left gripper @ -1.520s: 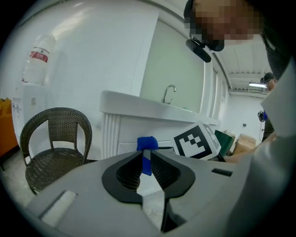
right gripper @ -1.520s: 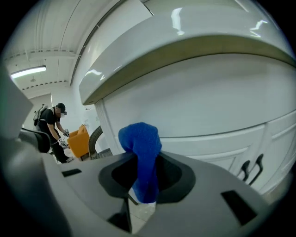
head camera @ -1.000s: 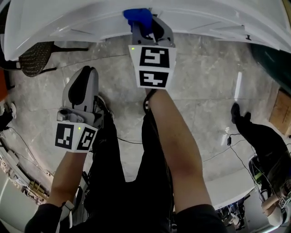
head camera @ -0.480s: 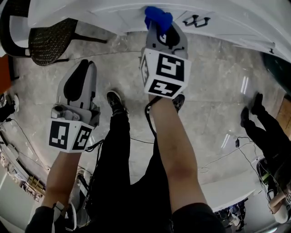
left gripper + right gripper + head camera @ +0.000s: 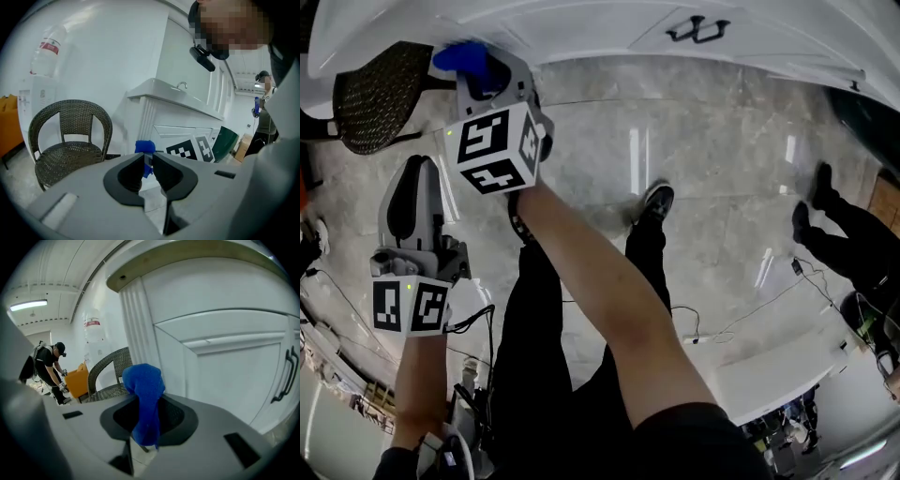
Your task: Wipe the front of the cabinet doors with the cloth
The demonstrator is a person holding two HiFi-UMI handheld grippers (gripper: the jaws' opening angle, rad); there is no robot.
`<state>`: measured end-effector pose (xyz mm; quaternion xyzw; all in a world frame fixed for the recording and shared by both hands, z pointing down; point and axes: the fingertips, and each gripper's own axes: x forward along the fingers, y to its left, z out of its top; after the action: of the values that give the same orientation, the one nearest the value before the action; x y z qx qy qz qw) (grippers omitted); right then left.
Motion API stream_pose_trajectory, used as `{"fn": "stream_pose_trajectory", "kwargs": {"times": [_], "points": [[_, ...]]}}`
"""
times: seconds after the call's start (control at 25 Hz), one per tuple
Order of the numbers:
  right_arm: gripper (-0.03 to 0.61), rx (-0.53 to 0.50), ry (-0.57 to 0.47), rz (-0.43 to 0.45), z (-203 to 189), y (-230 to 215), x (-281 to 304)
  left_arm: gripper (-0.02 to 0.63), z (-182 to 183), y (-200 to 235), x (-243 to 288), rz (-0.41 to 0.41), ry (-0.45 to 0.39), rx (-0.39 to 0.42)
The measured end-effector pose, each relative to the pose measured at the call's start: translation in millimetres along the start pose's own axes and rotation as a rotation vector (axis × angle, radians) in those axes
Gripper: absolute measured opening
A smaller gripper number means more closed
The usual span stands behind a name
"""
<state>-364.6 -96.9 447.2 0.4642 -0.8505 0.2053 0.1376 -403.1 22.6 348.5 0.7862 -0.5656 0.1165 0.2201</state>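
A dark woven chair (image 5: 370,98) is seen on the grey marble floor (image 5: 712,169). Behind it, a large water bottle (image 5: 47,51) is placed on a white dispenser (image 5: 40,101).

Right hand-held gripper (image 5: 480,67) clamped, left hand-held gripper (image 5: 414,171) closed.

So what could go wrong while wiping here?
The blue cloth is only a bunched wad pinched in the right gripper; it might slip out, or the hard jaws could scrape the white cabinet door. The wicker chair stands close by the cabinet's end, so a wide sweep could knock it.
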Motion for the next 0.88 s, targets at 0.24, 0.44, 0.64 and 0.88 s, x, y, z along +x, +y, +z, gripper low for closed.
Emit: {"fn": "stream_pose_trajectory", "kwargs": {"times": [0.24,0.44,0.64,0.88], "points": [[0.086,0.022,0.017,-0.099,-15,-101,-39,0.057,-17,-60,32,-0.027,-0.001,-0.049],[0.085,0.062,0.027,-0.224,-14,-196,-73,0.057,-21,-124,65,-0.099,0.01,-0.065],[0.084,0.075,0.014,-0.267,-12,-233,-91,0.057,-23,-154,82,-0.133,0.023,-0.066],[0.084,0.121,0.004,-0.301,-18,-250,-108,0.057,-31,-157,84,-0.13,0.04,-0.082]]}}
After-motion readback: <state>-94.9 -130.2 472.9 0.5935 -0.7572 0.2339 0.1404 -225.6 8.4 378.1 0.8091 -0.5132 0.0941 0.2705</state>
